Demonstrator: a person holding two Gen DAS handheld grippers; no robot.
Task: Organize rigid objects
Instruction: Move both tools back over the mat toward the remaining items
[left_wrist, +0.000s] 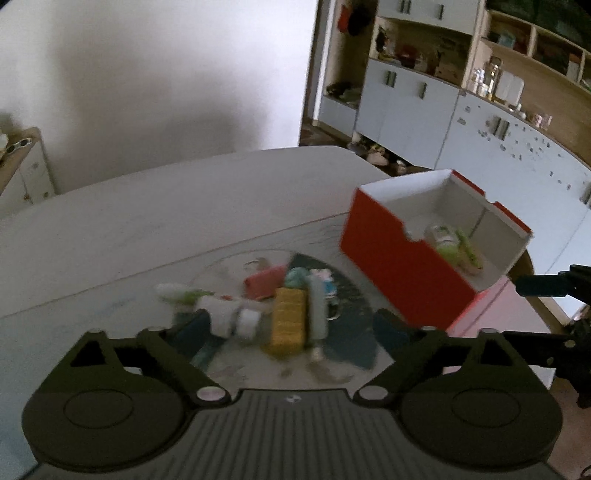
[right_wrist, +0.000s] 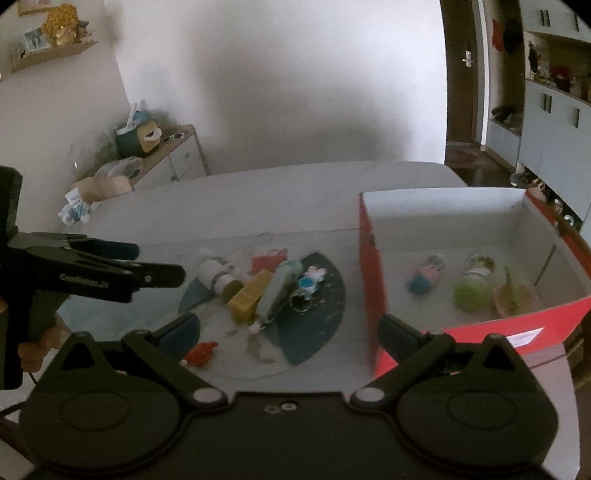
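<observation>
A pile of small things lies on a dark fan-shaped mat (right_wrist: 314, 325): a yellow block (right_wrist: 249, 297), a pale tube (right_wrist: 279, 291), a white bottle (right_wrist: 216, 275), a red pouch (right_wrist: 267, 260) and a small red toy (right_wrist: 201, 352). To its right stands an open red box (right_wrist: 373, 277) holding a blue-pink item (right_wrist: 424, 275), a green round bottle (right_wrist: 471, 291) and a tan piece. My left gripper (left_wrist: 293, 328) hovers open over the pile near the yellow block (left_wrist: 290, 321), with nothing between its fingers. My right gripper (right_wrist: 291, 330) is open and empty, just in front of the mat.
The white table (left_wrist: 184, 221) runs back to a plain wall. A low cabinet (right_wrist: 177, 155) with a tissue box stands at the left. Blue-grey cupboards and shelves (left_wrist: 406, 99) line the right. A person's hand (right_wrist: 29, 354) holds the left gripper.
</observation>
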